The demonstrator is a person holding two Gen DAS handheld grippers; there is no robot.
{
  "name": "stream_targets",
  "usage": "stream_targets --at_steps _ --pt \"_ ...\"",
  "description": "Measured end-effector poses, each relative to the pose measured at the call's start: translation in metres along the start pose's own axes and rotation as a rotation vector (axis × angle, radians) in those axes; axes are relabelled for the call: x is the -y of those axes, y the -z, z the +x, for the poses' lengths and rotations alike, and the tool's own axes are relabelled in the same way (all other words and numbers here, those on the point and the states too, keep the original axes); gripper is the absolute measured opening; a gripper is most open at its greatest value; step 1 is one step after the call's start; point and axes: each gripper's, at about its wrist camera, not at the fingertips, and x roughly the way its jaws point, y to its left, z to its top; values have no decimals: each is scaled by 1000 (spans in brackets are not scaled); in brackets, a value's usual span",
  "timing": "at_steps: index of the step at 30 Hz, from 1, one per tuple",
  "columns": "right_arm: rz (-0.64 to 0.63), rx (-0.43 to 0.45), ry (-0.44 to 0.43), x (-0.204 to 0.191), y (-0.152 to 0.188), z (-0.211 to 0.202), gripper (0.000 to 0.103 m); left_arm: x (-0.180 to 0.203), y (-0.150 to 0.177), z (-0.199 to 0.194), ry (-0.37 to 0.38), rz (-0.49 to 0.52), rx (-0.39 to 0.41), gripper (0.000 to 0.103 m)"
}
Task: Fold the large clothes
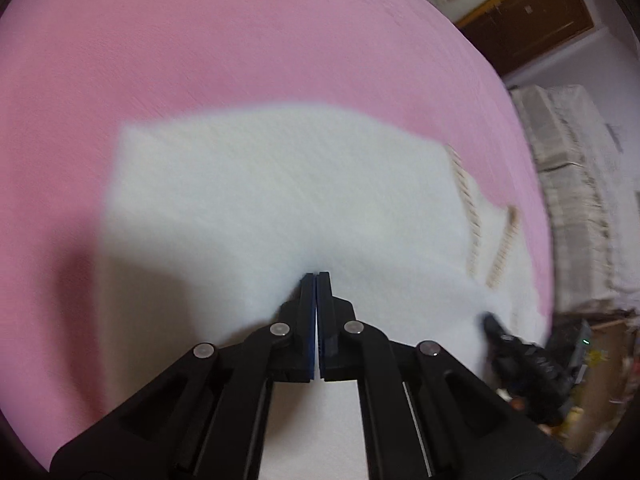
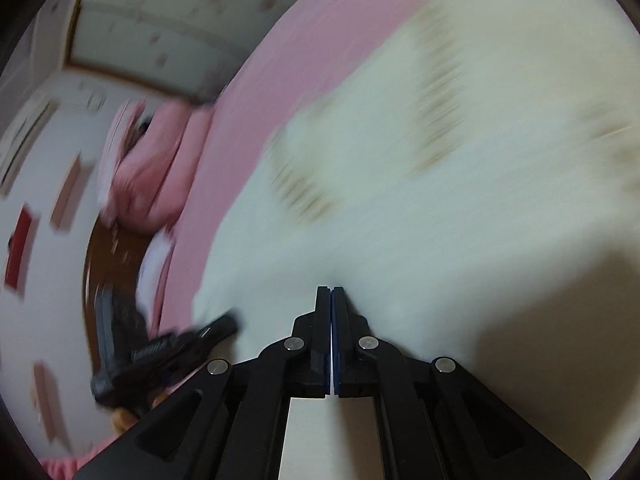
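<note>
Risk: both grippers, left gripper [image 1: 316, 276] and right gripper [image 2: 331, 290], are pinching the white garment [image 1: 280, 184] with jaws clamped thin, so fabric may be slipping free mid-fold over the pink bed [image 1: 200, 40].

A bed [image 1: 248, 52] covered by a plain pink sheet [image 2: 320, 16] carries everything here. Directly on the sheet lies a large white garment [image 1: 280, 200], spread mostly flat, with tan knitted trim showing toward its right side in the left wrist view. The pink sheet shows bare all around the garment's far and left edges. In the right wrist view, blurred pink bedding [image 2: 160, 160] is piled at the far end of the bed, well apart from the garment.
</note>
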Motion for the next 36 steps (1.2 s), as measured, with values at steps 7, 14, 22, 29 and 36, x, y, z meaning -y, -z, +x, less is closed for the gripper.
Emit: stream_targets --at_steps 7,14,22,29,36 --pt "101 170 304 64 -48 -46 0 11 -19 14 -154 90 32 1" --pt "66 153 33 -22 13 -26 0 76 32 -3 -167 212 -4 1" --pt "-68 -172 24 -59 134 50 0 54 107 7 -220 111 -106 1" --pt "-181 -91 225 -61 158 -13 0 8 75 -15 -433 84 -56 1" --pt "-53 102 438 18 111 -82 0 10 58 12 -490 154 -60 1"
